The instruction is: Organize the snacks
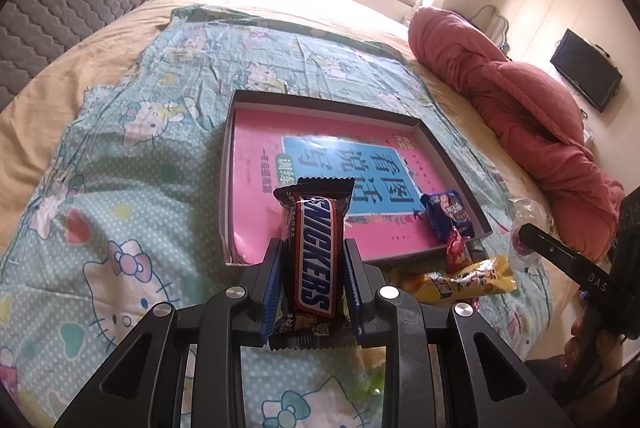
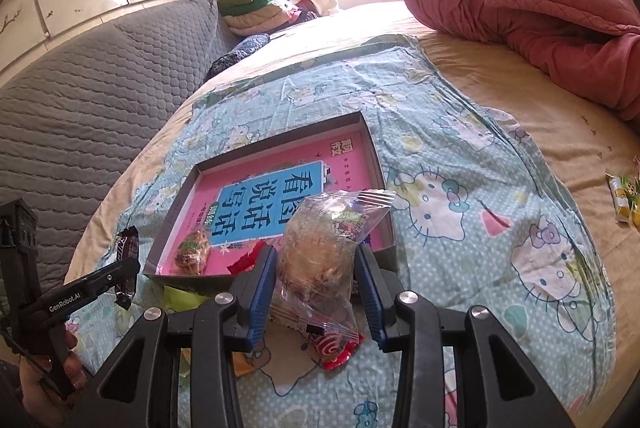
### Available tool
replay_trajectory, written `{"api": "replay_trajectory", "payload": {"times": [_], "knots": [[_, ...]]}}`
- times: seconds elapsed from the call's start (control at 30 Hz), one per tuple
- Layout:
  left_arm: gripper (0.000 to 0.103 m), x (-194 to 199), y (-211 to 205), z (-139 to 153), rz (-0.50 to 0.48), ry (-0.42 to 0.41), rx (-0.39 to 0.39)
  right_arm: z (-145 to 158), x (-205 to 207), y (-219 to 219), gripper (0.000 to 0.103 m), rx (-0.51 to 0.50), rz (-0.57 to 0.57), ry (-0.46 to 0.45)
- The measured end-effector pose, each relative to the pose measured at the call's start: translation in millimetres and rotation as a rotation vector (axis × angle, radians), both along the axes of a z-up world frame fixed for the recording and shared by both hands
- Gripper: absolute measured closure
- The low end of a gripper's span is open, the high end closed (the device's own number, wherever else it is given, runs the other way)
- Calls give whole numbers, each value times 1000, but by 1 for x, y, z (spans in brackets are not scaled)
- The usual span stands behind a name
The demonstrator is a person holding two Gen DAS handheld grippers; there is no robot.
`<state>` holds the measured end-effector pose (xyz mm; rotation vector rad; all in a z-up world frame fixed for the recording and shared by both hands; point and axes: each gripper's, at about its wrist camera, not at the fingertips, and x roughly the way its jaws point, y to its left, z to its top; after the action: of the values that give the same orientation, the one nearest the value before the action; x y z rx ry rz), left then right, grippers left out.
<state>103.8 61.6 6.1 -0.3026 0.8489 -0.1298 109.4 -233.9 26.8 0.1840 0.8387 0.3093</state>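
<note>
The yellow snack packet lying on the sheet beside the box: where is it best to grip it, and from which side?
Probably grip the yellow snack packet across its narrow middle, from above. It lies flat and long on the sheet.

Book (image 1: 320, 183) in tray (image 1: 230, 163), on bedsheet (image 1: 140, 167)

1. "SNICKERS" is printed in white letters along the brown chocolate bar (image 1: 314, 256) gripped between the fingers of the left tool (image 1: 314, 292).
2. "看图说话写话" is read upside down on the blue panel of the pink book (image 1: 352, 163) lying in the box just beyond that tool.
3. "DAS" is seen on the black arm of the right tool (image 1: 576, 268).
4. "GenRobot.AI" is marked on the left tool's arm in the right wrist view.
</note>
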Motion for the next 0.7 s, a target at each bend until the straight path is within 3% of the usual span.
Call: {"api": "replay_trajectory", "payload": {"times": [0.7], "knots": [[74,21,-17,-2,-34,-12,-4,-6,14,-12,63,3,-21,19]]}}
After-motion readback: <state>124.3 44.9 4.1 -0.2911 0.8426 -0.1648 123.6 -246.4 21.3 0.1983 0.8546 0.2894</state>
